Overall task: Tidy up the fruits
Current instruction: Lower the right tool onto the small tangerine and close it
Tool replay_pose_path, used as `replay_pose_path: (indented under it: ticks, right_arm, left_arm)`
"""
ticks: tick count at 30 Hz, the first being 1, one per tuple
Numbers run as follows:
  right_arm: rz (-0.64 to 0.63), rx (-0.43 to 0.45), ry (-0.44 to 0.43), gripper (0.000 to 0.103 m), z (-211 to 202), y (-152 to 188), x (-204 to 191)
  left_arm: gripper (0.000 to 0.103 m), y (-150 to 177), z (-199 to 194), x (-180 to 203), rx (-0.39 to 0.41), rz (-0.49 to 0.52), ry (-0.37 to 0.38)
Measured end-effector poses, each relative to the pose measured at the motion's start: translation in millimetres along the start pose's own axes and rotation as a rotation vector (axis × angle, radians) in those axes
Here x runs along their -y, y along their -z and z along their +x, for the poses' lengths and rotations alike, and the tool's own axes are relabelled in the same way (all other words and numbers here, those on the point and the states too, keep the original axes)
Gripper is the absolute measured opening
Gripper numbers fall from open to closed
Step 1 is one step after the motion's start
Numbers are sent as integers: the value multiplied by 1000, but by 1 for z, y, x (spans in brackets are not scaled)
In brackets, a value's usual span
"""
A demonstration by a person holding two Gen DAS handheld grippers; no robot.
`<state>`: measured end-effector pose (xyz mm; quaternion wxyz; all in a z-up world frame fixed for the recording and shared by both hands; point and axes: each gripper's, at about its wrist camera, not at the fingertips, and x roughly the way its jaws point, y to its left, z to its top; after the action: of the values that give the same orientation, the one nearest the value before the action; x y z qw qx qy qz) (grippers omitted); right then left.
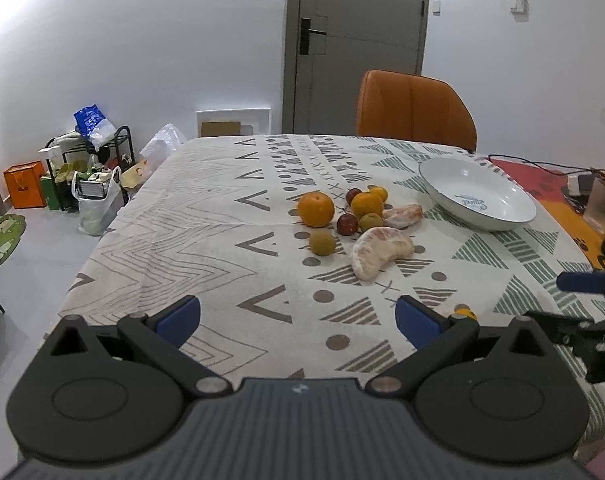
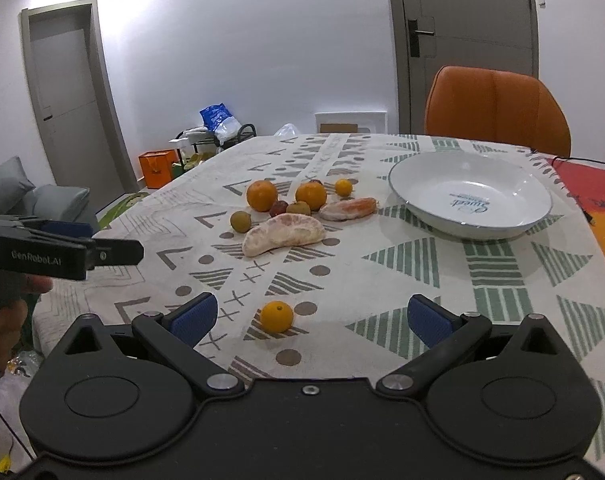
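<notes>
Between right tongs: small orange | left view: half-hidden

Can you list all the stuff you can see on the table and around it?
big orange: one, orange, left of the fruit pile
smaller oranges: two in the pile, orange
lone small orange: one, orange, nearest the right gripper
red fruits: two, dark red, in the pile
green-brown fruits: two, one at the pile's left edge, one inside it
peeled pomelo pieces: two, pale pink, front and right of the pile
bowl: one, white, empty, right of the fruit
tablecloth: one, patterned white, grey and green
chair: one, orange, behind the table
doors: two, grey
left gripper: black, blue pads, open
right gripper: black, blue pads, open
</notes>
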<state>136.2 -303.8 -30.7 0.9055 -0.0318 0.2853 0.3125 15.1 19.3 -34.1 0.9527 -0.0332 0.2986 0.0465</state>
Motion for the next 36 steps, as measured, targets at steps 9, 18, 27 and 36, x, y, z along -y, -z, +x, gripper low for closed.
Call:
replay_pose_path:
  ticks: [9, 18, 27, 36]
  right_arm:
    - [12, -46, -30, 77, 27, 9, 10]
    - [1, -62, -91, 65, 48, 4, 14]
    - [-13, -91, -146, 23, 68, 0, 8]
    - [7, -80, -207, 22, 70, -1, 10]
  left_arm:
    - [98, 6, 21, -3, 4, -14, 12]
    - [89, 8, 41, -10, -12, -47, 22]
    - [82, 6, 54, -15, -25, -85, 43]
    - [80, -1, 67, 0, -17, -48, 85]
